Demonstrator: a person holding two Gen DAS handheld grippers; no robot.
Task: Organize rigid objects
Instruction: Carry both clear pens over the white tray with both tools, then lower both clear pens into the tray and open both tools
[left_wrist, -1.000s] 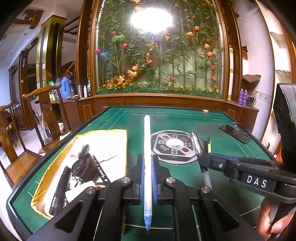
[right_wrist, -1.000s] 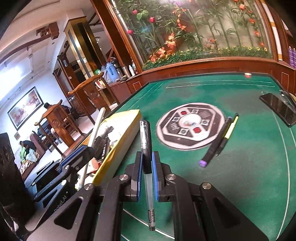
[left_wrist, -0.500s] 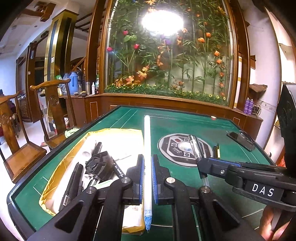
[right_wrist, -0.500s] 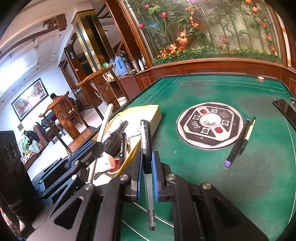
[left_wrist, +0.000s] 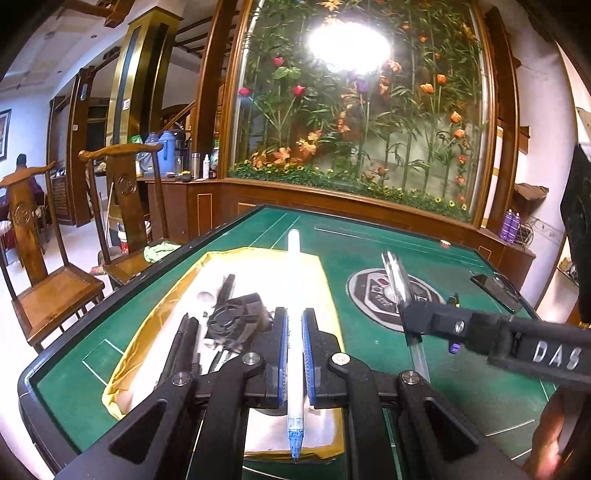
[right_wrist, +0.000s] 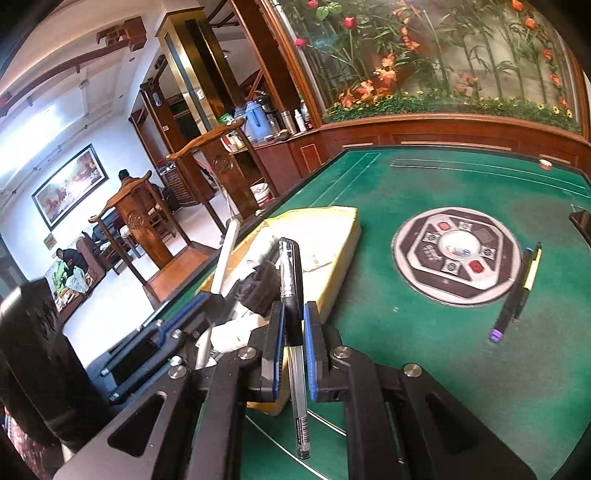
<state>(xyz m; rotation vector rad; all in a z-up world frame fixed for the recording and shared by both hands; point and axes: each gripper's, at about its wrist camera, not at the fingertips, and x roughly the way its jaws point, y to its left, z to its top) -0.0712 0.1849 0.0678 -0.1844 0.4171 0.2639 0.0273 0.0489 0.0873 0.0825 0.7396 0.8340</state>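
Left gripper (left_wrist: 294, 354) has its jaws clamped on a white pen (left_wrist: 294, 295), blue tip pointing back toward the camera, white cap end pointing away over the yellow box (left_wrist: 155, 321). The pen is in the air above the box's right part, not touching the contents.

Right gripper (right_wrist: 294, 347) has its jaws clamped on a black-capped pen (right_wrist: 291, 280) with a clear barrel; the barcode end hangs back toward the camera, the cap points forward. It sits over the near right corner of the yellow box, above the green counter (right_wrist: 424, 350).

In the left view the right gripper comes in from the right side, just beside the left one, with its pen sticking up over the round gray disc (left_wrist: 369, 299) at the counter's center.

The yellow box lies on the left part of the counter, open, with a white lining. Inside: a black fan-like part (left_wrist: 231, 317), a few dark pens (left_wrist: 184, 339), some white bits.

Still on the counter, right of the disc: a dark marker with a purple end (right_wrist: 511, 299) and a yellow-bodied pen (right_wrist: 532, 273), lying side by side and touching. A black phone (left_wrist: 495, 288) lies near the right edge.

Wooden chairs (left_wrist: 40, 258) stand left of the counter.
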